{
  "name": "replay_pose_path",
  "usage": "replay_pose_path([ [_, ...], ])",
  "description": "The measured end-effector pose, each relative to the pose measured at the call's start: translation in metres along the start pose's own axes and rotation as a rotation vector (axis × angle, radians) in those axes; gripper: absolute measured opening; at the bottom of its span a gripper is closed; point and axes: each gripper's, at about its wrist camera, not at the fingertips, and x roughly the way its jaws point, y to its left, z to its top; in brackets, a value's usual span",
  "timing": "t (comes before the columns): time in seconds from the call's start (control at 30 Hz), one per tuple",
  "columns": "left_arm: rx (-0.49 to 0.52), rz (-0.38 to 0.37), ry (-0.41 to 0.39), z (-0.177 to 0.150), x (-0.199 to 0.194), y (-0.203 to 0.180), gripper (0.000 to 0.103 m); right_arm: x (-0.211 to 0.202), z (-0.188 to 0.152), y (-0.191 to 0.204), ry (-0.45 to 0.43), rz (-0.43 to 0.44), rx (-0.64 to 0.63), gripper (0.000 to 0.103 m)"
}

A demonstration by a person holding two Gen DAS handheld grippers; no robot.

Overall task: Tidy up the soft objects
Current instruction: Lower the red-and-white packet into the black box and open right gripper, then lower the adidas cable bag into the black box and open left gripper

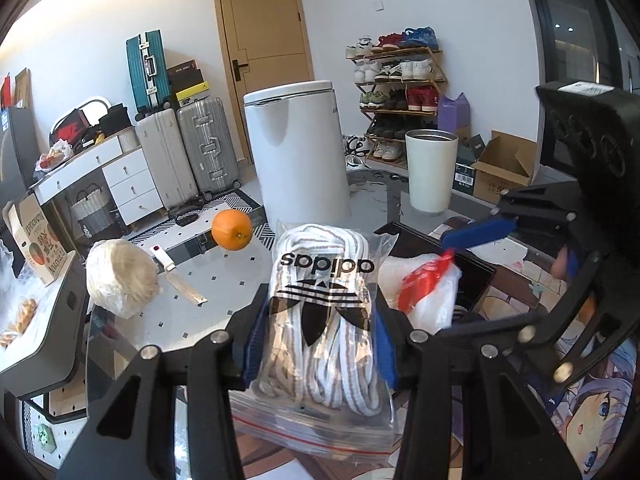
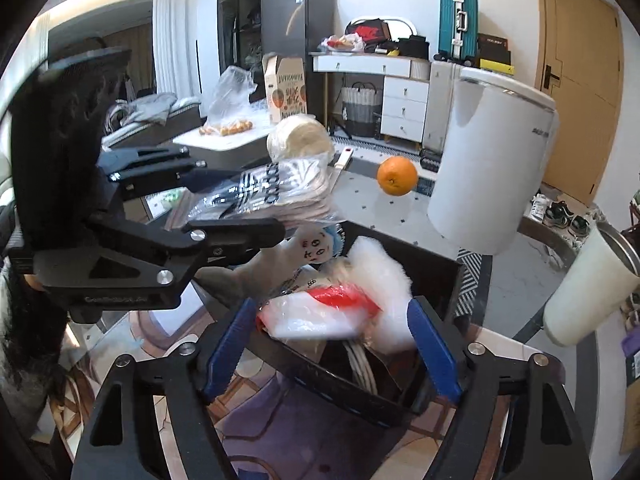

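My left gripper [image 1: 320, 344] is shut on a clear Adidas bag of white laces [image 1: 320, 316] and holds it above the table, left of the black bin [image 2: 424, 268]; the bag also shows in the right wrist view [image 2: 280, 192]. My right gripper [image 2: 332, 340] is open above the bin, over a white and red plastic bag [image 2: 320, 316] that lies blurred in the bin on white fluff [image 2: 380, 272]. A grey sock with a printed face [image 2: 308, 248] sticks out at the bin's left. The right gripper shows in the left wrist view [image 1: 480, 236], open.
On the table stand a white cylindrical bin [image 1: 296, 152], a white cup [image 1: 430, 172], an orange [image 1: 232, 229], a ball of cream yarn [image 1: 120, 276] and a knife [image 1: 180, 276]. Behind are suitcases [image 1: 180, 156], a shoe rack [image 1: 400, 92] and a door [image 1: 264, 40].
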Motion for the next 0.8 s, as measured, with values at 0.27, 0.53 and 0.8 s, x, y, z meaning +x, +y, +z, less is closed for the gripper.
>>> replay_pose_path([
  [0.27, 0.017, -0.020, -0.011, 0.006, 0.002, -0.012, 0.046, -0.012, -0.009, -0.019, 0.002, -0.088, 0.026, 0.081],
  [0.53, 0.065, -0.061, 0.022, 0.010, 0.020, -0.031, 0.047, -0.015, -0.012, -0.027, -0.006, -0.097, 0.049, 0.081],
  [0.8, 0.088, 0.002, 0.035, 0.007, 0.017, -0.038, 0.092, -0.023, -0.019, -0.036, -0.004, -0.122, 0.068, 0.081],
])
